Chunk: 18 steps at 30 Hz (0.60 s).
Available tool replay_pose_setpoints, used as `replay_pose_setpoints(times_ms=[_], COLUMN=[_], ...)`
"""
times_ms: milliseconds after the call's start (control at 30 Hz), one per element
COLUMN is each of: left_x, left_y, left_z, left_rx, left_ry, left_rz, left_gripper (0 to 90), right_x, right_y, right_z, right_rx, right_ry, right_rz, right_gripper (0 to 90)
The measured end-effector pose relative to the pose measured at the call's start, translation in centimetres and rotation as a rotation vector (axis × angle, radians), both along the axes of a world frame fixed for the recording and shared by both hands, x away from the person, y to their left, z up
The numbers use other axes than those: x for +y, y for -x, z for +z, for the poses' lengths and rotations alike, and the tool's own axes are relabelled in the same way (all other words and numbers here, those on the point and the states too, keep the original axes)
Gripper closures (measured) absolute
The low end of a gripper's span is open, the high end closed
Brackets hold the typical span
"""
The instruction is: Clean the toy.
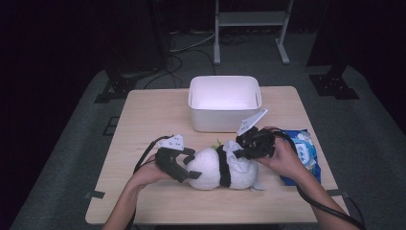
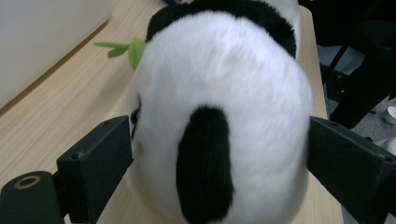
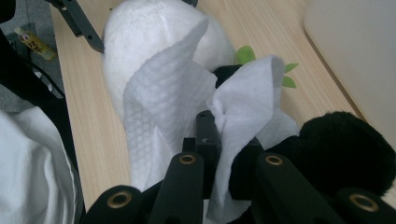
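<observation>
Wooden bench (image 1: pixel 143 115) takes up the centre of the high view, on grey floor, dark surroundings.

White bin (image 1: pixel 224 103) — upper centre of the bench, open top, pale inside.

Plush panda (image 1: pixel 218 168) lies on its side in the lower centre of the high view, just below the bin and apart from it. White body with black bands; a green leaf sprig (image 2: pixel 126 48) sticks out at the upper left in the left gripper view.

Blue packet (image 1: pixel 301 153) — flat on the bench at right centre, partly under the person's right hand.

Left gripper (image 1: pixel 187 165) sits at the panda's left end in the high view. In the left gripper view its two black jaws stand on either side of the round white body and press against the fur — grasping the panda (image 2: pixel 219 116).

Right gripper (image 1: pixel 242 151) rests over the panda's right end. In the right gripper view its jaws are clenched on a white wipe (image 3: pixel 196 102), which bunches up between them and drapes onto the panda's white fur; a black plush part lies at the lower right of that frame.
</observation>
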<state>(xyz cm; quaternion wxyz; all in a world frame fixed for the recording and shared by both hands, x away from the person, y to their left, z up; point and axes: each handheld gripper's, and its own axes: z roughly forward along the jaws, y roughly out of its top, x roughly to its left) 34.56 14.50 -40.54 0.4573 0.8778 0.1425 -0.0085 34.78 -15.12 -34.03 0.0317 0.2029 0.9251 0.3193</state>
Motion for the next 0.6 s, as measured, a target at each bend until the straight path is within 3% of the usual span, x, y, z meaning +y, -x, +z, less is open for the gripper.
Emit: replay_pose_setpoints(times_ms=[167, 300, 433, 500, 533, 600], left_x=[0.5, 0.7, 0.7, 0.6, 0.8, 1.0], left_y=[-0.1, -0.2, -0.5, -0.5, -0.7, -0.8], left_z=[-1.0, -2.4, -3.3, -3.6, -3.5, -3.3], left_rx=[0.038, 0.081, 0.108, 0.114, 0.120, 0.118], left_ry=[0.018, 0.015, 0.041, 0.047, 0.073, 0.084], left_rz=[0.005, -0.021, -0.037, -0.044, -0.038, -0.030], left_gripper=[6.4, 2.4, 2.1, 5.5, 15.2, 19.9], right_x=[-0.7, -1.0, -1.3, -1.4, -1.3, -1.2], right_y=[0.0, 0.1, 0.1, 0.1, 0.0, 0.1], right_z=[-0.4, -0.7, -0.8, -0.8, -0.8, -0.8], right_rx=[0.015, 0.027, 0.034, 0.041, 0.040, 0.034], right_ry=[-0.017, -0.022, -0.026, -0.029, -0.028, -0.023], right_rz=[-0.010, -0.013, -0.017, -0.023, -0.021, -0.025], right_gripper=[84.4, 84.6, 84.7, 84.7, 84.8, 84.8])
